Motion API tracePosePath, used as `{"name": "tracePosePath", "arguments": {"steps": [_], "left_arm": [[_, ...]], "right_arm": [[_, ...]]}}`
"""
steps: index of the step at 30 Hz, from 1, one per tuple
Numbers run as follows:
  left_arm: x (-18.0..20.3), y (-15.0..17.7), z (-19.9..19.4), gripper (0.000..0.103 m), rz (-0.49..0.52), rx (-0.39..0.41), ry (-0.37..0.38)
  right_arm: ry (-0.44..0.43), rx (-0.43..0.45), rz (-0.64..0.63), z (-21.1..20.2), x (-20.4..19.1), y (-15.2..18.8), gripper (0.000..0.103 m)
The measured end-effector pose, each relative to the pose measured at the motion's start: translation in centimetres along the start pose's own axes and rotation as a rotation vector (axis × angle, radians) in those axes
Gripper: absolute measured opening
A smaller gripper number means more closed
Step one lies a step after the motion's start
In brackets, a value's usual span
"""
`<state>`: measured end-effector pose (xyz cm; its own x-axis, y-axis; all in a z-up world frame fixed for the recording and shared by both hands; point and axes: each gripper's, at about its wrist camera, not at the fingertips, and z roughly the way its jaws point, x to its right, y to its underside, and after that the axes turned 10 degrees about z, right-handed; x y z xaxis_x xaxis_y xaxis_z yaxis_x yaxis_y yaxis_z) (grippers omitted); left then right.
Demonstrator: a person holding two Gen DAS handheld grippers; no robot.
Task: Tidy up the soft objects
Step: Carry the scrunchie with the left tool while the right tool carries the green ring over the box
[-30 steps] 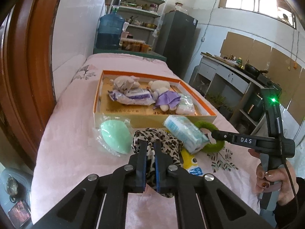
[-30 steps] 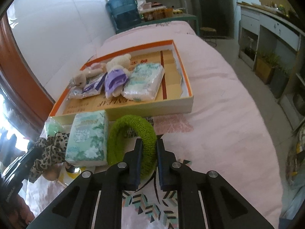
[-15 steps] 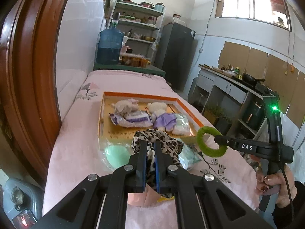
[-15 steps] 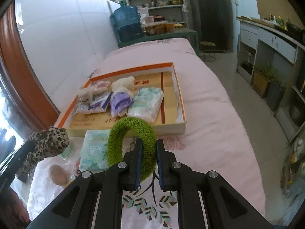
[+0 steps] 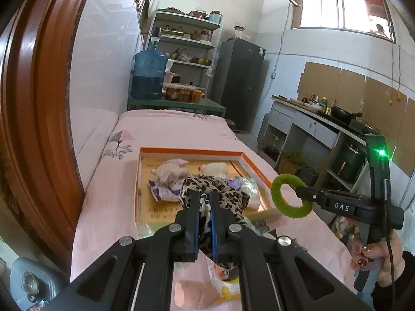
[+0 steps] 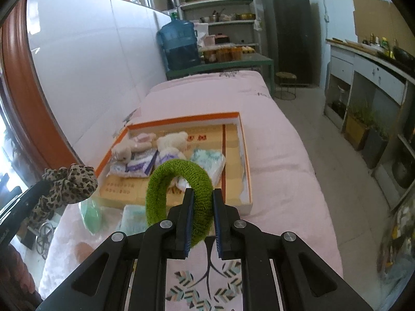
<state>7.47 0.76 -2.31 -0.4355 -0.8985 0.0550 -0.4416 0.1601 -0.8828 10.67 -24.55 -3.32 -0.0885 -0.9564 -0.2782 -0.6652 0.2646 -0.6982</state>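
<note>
Halfway-ish: plush toys and packs are already laid in the orange box (image 6: 243,155). A leopard scrunchie (image 5: 215,194) is clamped by the left gripper (image 5: 205,223) and a green ring (image 6: 179,191) by the right gripper (image 6: 202,220), both near the box, above the bed; a few items are left near.

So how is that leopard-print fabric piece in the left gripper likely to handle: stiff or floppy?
Probably floppy: the leopard-print fabric bunches and droops around the left gripper rather than holding a shape. Likely light, since a pinch on one fold carries it all. It looks unlikely to roll or break.
</note>
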Motion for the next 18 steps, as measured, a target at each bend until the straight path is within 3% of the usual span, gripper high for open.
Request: {"name": "tracePosePath", "arguments": {"steps": [18], "left_arm": [[0.0, -4.7, 3.8, 0.007, 0.016, 0.031, -0.011]], "right_arm": [[-0.033, 0.039, -0.001, 1.5, -1.1, -3.5, 0.014]]}}
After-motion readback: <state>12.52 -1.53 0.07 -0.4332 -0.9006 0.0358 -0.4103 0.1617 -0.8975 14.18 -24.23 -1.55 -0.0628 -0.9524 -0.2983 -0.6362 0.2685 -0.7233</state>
